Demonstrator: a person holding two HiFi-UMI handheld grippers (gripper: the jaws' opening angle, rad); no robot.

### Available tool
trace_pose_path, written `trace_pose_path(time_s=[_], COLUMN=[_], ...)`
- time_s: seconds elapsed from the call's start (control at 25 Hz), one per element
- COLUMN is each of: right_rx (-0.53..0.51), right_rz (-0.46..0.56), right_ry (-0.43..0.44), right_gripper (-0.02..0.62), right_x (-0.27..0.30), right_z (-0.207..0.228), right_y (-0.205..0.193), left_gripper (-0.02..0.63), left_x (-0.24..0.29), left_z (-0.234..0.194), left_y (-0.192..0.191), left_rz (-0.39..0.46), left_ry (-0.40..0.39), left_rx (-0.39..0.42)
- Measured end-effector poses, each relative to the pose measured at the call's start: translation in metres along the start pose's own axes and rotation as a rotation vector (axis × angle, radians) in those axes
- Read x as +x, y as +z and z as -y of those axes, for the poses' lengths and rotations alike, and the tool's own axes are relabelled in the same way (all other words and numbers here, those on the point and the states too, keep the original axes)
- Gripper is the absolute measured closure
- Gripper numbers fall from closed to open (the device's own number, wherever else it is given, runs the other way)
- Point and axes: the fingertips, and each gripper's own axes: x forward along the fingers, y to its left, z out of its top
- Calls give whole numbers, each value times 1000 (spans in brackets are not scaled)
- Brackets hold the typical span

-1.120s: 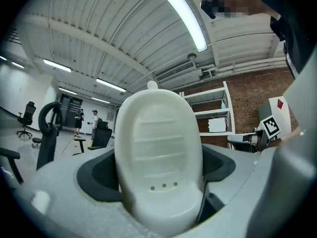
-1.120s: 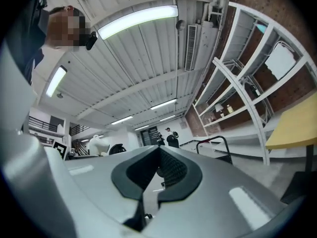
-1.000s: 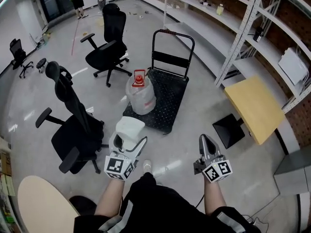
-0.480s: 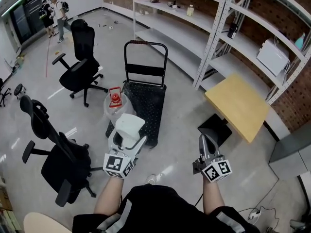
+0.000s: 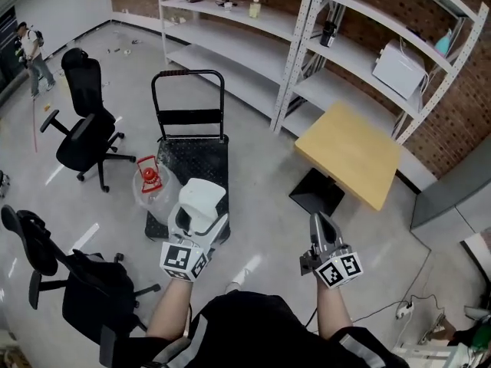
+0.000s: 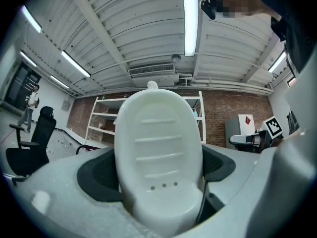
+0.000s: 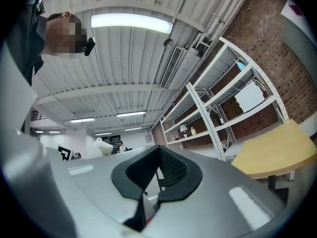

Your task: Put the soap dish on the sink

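Currently left hand-held gripper [image 5: 198,228] pinches white oval plastic soap dish [image 5: 201,198] at base; likely light, stiff, slick; right hand-held gripper [image 5: 319,225] pressed together.

The head view looks steeply down on the floor [image 5: 261,167] from above the left gripper [image 5: 201,219] and right gripper [image 5: 318,222]. Each gripper view sits close behind its own fingers [image 6: 99,176], tilted up at the ceiling [image 6: 124,38] — all three share the shelving [image 5: 230,15] along the brick wall [image 5: 460,106].

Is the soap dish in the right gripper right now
No, the white soap dish sits between the fingers of the left gripper; the right gripper is shut with nothing in it.
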Motion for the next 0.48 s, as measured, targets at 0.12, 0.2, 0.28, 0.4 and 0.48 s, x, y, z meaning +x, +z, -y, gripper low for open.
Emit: trace_pose_path(time_s=[0.12, 0.2, 0.28, 0.4, 0.48], right_rx=[-16, -24, -27, -25, -20], right_rz=[7, 18, 31, 45, 51], right_ry=[-59, -101, -142, -188, -207], right_gripper=[589, 589, 589, 589, 589], right_x=[-9, -20, -32, -47, -53], right_z=[14, 27, 42, 68, 88], right_y=[5, 12, 20, 28, 31], left_gripper=[144, 144, 144, 144, 144], left_x=[21, 36, 53, 80, 98], left_z=[7, 18, 33, 60, 76], left_y=[-7, -11, -14, -19, -24], left_rz=[-10, -21, -33, -45, -49], left_ry=[-53, -91, -131, -186, -209], left_rx=[-15, -21, -24, -22, -21])
